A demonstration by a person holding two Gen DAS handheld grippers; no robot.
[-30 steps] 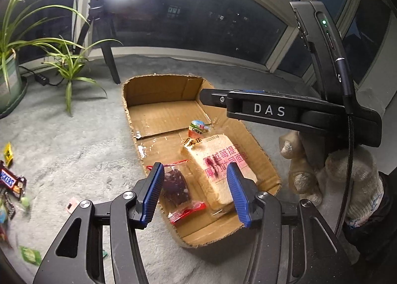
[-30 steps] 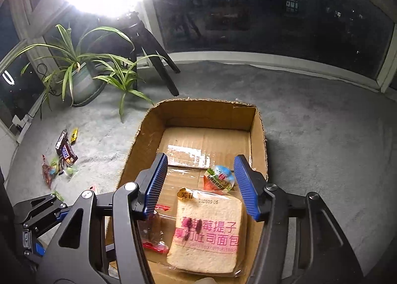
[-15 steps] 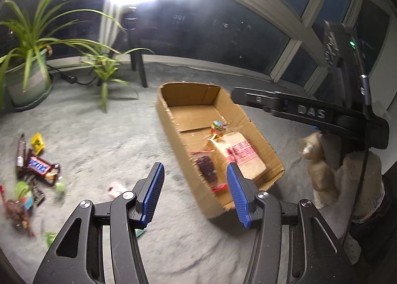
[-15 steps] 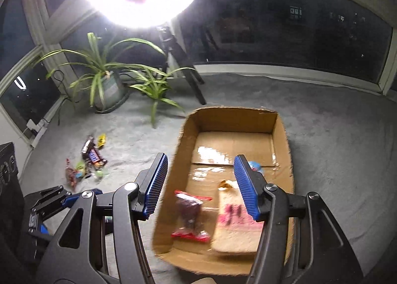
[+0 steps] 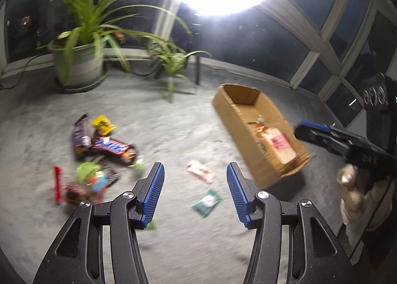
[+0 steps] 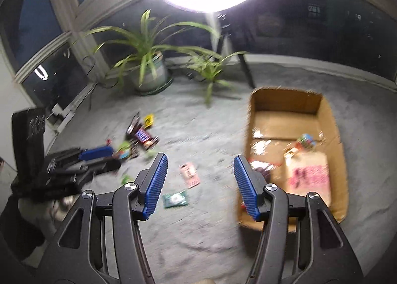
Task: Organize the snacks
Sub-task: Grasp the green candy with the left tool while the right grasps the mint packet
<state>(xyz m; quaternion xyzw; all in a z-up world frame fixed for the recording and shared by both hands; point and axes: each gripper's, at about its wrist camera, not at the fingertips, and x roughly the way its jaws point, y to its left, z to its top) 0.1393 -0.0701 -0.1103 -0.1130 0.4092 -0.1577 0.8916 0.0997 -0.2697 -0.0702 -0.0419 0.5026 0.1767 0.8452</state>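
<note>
My left gripper [image 5: 195, 194] is open above the grey carpet with nothing between its blue pads. My right gripper [image 6: 198, 184] is open and empty too. Between the right gripper's fingers lie a pink packet [image 6: 189, 174] and a green packet [image 6: 175, 199]. The same pink packet [image 5: 201, 172] and green packet [image 5: 206, 203] show in the left wrist view. A pile of snacks [image 5: 104, 145] with chocolate bars lies at the left, seen smaller as the snack pile [image 6: 140, 139]. The cardboard box [image 6: 295, 108] on the right holds a bread bag [image 6: 309, 177], a red packet and a small cup.
A large potted plant [image 5: 79, 60] and a smaller plant [image 5: 171, 65] stand at the back by the dark windows. A ring light on a tripod glares from above. The other gripper [image 5: 347, 145] and a gloved hand [image 5: 352, 192] fill the right edge of the left wrist view.
Both grippers have drawn away from the box and swung left over the carpet. The box has shifted to the right in both views and the loose snacks have come into view.
</note>
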